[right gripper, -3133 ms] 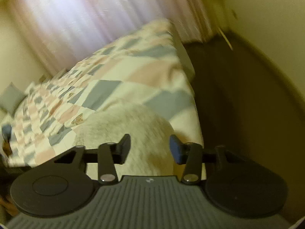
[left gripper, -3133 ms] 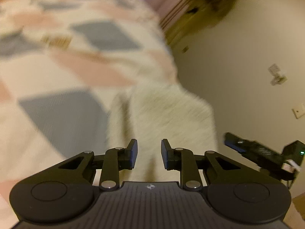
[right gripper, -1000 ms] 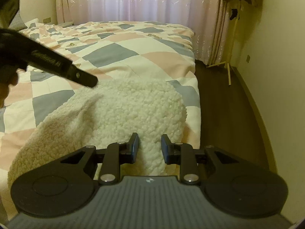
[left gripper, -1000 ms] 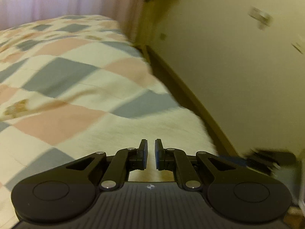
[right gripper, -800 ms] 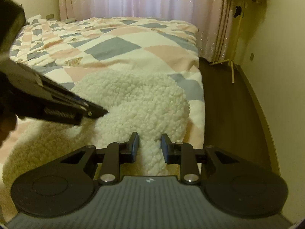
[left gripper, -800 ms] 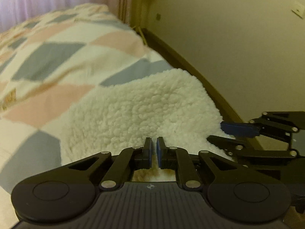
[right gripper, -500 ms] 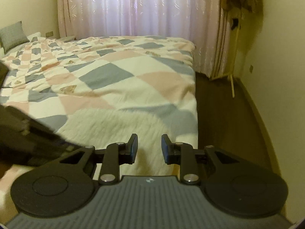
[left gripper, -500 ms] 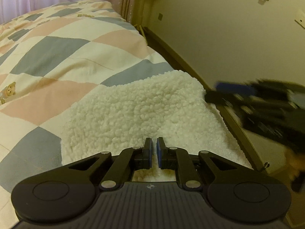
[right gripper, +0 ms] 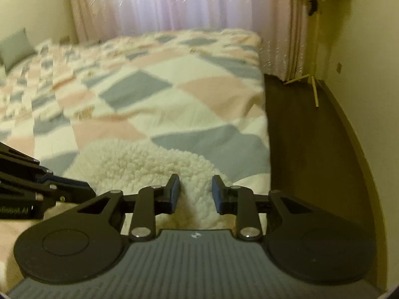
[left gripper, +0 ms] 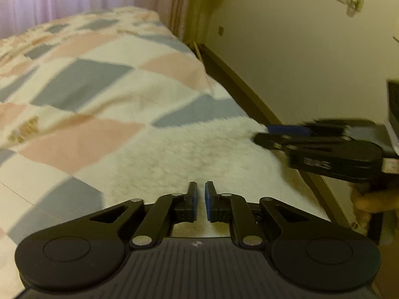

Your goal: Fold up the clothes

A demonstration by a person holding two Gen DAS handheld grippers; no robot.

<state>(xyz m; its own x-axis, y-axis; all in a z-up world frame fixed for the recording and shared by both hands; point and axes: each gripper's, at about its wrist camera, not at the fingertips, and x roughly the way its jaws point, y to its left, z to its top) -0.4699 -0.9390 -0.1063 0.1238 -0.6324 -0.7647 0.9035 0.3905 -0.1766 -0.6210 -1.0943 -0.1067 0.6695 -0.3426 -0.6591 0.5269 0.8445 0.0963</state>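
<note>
Fleece garment (left gripper: 199, 149), white and woolly, lies on the checked quilt (left gripper: 82, 82) near the bed's right-hand edge, filling the lower middle of your left wrist view. In your right wrist view the same garment (right gripper: 139, 164) sits in the lower centre, just above the fingers.

Your left gripper (left gripper: 201, 199) sits low over the near edge of the garment, its blue pads drawn almost together with only a thin slit between them. No cloth can be seen in that slit, and whether any is pinched lower down cannot be told. In the right wrist view this gripper (right gripper: 62, 186) enters from the lower left, over the garment's left side.

Your right gripper (right gripper: 195, 194) has its fingers set well apart, with fleece showing through the gap; no grip is taken. In the left wrist view it (left gripper: 286, 134) appears blurred at the right of the frame, its tips at the garment's far right corner.

Pink curtains (right gripper: 174, 2) hang across the top, and dark flooring (right gripper: 299, 129) runs down the right side.
</note>
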